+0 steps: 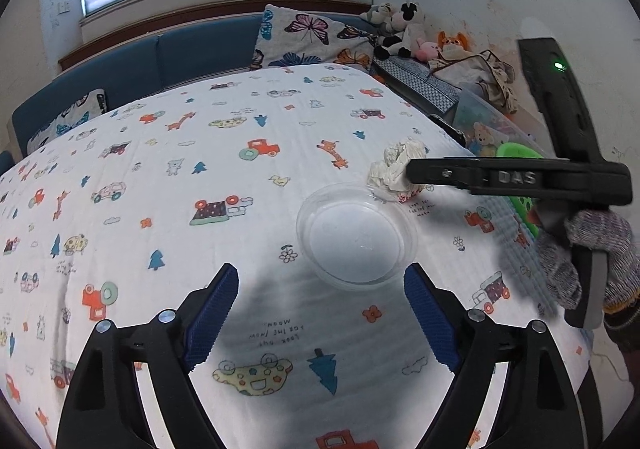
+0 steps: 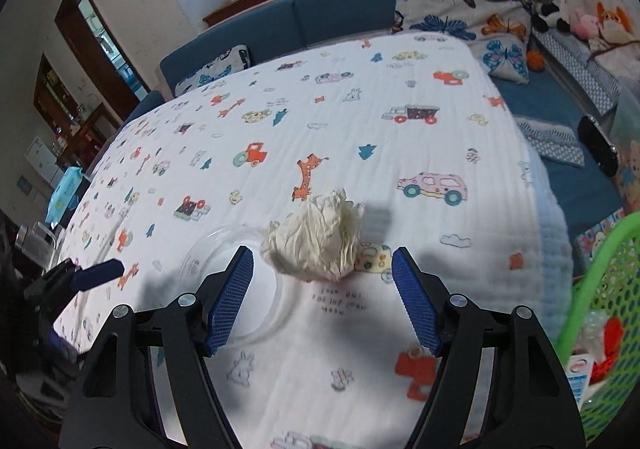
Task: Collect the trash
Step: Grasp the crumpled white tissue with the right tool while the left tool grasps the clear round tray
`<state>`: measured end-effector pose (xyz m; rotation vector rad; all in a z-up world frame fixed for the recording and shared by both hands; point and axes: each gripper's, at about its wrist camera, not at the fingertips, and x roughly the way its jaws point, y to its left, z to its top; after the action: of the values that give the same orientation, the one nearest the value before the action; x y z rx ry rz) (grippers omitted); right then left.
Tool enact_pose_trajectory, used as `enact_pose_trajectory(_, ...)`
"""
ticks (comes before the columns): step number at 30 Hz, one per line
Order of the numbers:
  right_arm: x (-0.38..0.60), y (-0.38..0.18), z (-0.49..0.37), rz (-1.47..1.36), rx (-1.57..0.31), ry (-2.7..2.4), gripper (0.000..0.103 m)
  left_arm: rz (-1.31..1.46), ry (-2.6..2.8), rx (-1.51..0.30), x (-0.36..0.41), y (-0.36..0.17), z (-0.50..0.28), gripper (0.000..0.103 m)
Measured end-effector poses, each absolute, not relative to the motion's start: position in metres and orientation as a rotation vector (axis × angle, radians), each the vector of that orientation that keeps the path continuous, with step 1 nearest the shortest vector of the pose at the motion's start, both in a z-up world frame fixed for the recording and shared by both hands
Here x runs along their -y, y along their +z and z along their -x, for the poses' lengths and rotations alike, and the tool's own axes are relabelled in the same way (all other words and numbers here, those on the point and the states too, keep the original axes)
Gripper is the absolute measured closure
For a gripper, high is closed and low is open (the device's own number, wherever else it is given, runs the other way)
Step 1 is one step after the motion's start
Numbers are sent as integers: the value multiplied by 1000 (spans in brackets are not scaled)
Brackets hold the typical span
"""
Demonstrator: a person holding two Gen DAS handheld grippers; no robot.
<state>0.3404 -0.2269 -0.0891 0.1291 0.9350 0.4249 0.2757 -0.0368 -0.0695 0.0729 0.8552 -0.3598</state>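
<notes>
A crumpled white paper ball (image 2: 316,239) lies on the patterned tablecloth (image 2: 360,121), beside a clear plastic bowl (image 2: 240,289). My right gripper (image 2: 322,269) is open, its blue pads either side of the paper ball and just short of it. In the left wrist view the paper ball (image 1: 394,169) sits behind the bowl (image 1: 356,237), and the right gripper (image 1: 412,173) reaches it from the right. My left gripper (image 1: 320,289) is open and empty, just in front of the bowl. A green mesh basket (image 2: 600,309) holding trash stands at the right table edge.
A blue bench with butterfly cushions (image 1: 312,37) and plush toys (image 1: 400,29) runs behind the table. A clear storage box (image 1: 492,125) stands at the right. A blue wipes pack (image 2: 66,193) lies beyond the left table edge.
</notes>
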Motion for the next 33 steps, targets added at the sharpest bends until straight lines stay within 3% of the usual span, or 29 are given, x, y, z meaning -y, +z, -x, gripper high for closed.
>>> enact_pose_trajectory(7,224,-102,-356,-175,-975,445,38,-93,-381,-876,42,-76,-283,20)
enact_pose_trajectory(11,221,-101,-357,-190,-973,469,51,-110,-395,-888,49,-79,-288,17)
enact_pose_trajectory(33,277,-56,-311,-191,-857,414,52,-271,-502,-912,87,-97,-314,14)
